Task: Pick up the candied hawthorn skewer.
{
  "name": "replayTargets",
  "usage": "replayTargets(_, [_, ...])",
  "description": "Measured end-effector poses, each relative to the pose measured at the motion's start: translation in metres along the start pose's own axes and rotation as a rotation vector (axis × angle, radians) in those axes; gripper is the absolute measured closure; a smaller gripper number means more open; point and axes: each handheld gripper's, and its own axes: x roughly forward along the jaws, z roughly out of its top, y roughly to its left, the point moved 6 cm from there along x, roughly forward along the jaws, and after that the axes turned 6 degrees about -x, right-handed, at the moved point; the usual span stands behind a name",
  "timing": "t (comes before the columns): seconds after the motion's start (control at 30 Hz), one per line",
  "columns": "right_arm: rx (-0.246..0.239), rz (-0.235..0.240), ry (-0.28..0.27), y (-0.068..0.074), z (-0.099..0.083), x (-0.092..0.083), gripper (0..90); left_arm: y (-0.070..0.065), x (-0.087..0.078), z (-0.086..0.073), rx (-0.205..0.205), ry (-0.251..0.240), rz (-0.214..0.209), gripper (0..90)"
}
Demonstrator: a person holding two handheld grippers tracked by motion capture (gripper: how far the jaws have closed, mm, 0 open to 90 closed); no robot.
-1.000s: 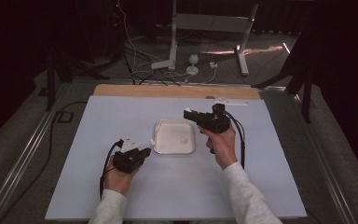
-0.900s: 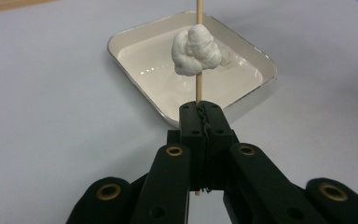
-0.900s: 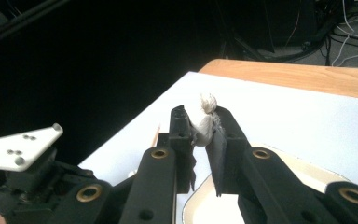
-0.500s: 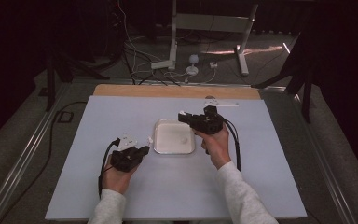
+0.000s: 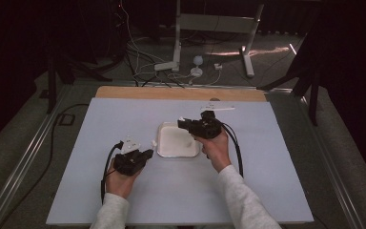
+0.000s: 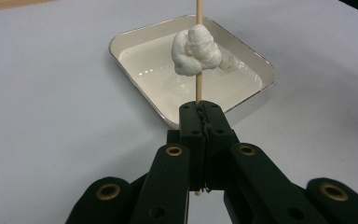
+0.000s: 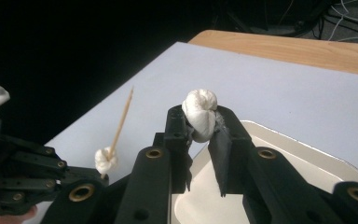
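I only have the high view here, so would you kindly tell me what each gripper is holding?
Observer: The left gripper is shut on a thin wooden skewer, standing upright.
Operator: Thank you, is anything on it?
Observer: Yes, one white dough-like lump is threaded on it, above the jaws.
Operator: And the right one?
Observer: The right gripper grips a second white lump between its pads, above the white tray, with the skewer's pointed tip off to its side.

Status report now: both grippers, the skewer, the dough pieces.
Left gripper shut on skewer, one dough ball threaded. Right gripper shut on second dough ball, above tray. Nothing between them.
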Motion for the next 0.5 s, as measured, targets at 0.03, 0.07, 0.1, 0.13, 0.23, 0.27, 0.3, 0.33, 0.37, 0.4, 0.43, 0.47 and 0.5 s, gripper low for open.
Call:
replayTargets(0.03, [-0.005,-0.001,0.004,0.000,-0.001,0.001,76.9,0.000,0.000,0.000,0.000,0.000,0.000,90.0])
replayTargets(0.07, [-0.006,-0.006,0.009,0.000,-0.001,0.002,76.7,0.000,0.000,0.000,0.000,0.001,0.000,90.0])
replayTargets(0.1, [-0.012,-0.006,0.010,0.000,-0.002,0.004,76.3,0.000,0.000,0.000,0.000,0.002,-0.001,90.0])
replayTargets(0.13, [-0.014,-0.006,0.014,0.000,-0.003,0.005,75.9,0.000,0.000,0.000,0.000,0.002,-0.001,90.0])
replayTargets(0.23, [-0.016,-0.006,0.015,0.001,-0.003,0.007,75.0,0.000,0.000,0.000,-0.001,0.003,-0.003,90.0])
replayTargets(0.27, [-0.017,-0.007,0.017,0.001,-0.004,0.008,74.4,0.000,0.000,0.000,0.000,0.003,-0.003,90.0])
replayTargets(0.3, [-0.019,-0.007,0.018,0.001,-0.004,0.009,73.3,0.000,0.000,0.000,-0.001,0.003,-0.002,90.0])
replayTargets(0.33, [-0.018,-0.007,0.023,0.001,-0.005,0.009,72.1,0.000,0.000,0.000,-0.003,0.002,-0.003,90.0])
replayTargets(0.37, [-0.020,-0.012,0.026,0.000,-0.005,0.010,71.0,0.000,0.000,0.000,-0.003,0.001,-0.003,90.0])
replayTargets(0.4, [-0.018,-0.014,0.029,0.000,-0.006,0.010,70.0,0.000,0.000,0.000,-0.004,0.000,-0.003,90.0])
replayTargets(0.43, [-0.022,-0.017,0.030,0.000,-0.006,0.011,69.4,0.001,0.000,0.000,-0.004,-0.001,-0.002,90.0])
replayTargets(0.47, [-0.022,-0.019,0.029,-0.001,-0.006,0.011,68.9,0.001,0.000,0.000,-0.004,0.000,-0.002,90.0])
replayTargets(0.5, [-0.019,-0.019,0.030,-0.001,-0.006,0.012,68.1,0.001,0.000,0.000,-0.005,0.000,-0.001,90.0])
